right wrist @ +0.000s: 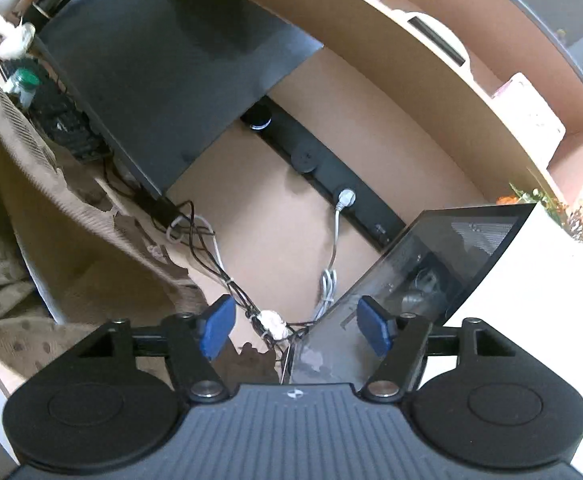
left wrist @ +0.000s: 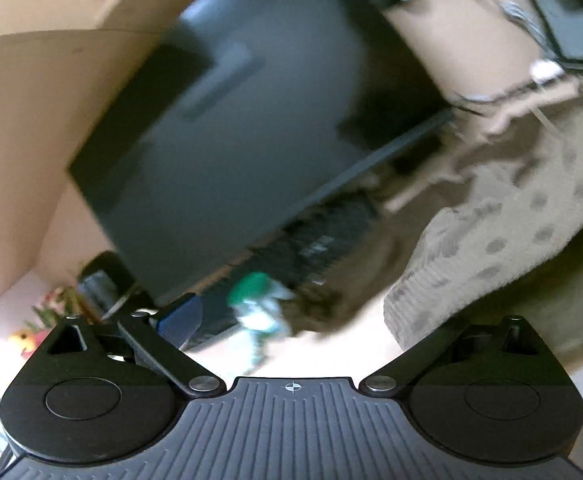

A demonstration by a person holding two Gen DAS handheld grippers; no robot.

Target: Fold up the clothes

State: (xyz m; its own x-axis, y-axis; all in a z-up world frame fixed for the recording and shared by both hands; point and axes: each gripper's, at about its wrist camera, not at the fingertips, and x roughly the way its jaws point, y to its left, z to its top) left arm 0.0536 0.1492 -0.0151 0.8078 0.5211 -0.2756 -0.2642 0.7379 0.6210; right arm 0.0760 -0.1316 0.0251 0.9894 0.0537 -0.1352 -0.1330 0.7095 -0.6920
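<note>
A: Right gripper [right wrist: 297,326], black with blue pads: jaws spread wide, nothing between them. Why so?

B: Judged, it is free to take a fresh hold. The beige knitted garment with grey spots [right wrist: 7,280] hangs at its nine o'clock, apart from the pads, draped over a light wooden desk [right wrist: 275,224].

A: And the left gripper [left wrist: 295,320]?

B: Only one blue pad shows, at ten o'clock; the other side is hidden behind the garment [left wrist: 503,240], at two to three o'clock. Whether it pinches the knit cannot be told; the view is blurred.

A: Edges?

B: A tangle of black and white cables [right wrist: 227,268] lies at twelve o'clock. The dark flat monitor [right wrist: 163,80] stands at eleven o'clock, and a tilted dark glass screen [right wrist: 451,256] at one.

A: Open room?

B: The bare desk between them, probably cramped for spreading.
</note>
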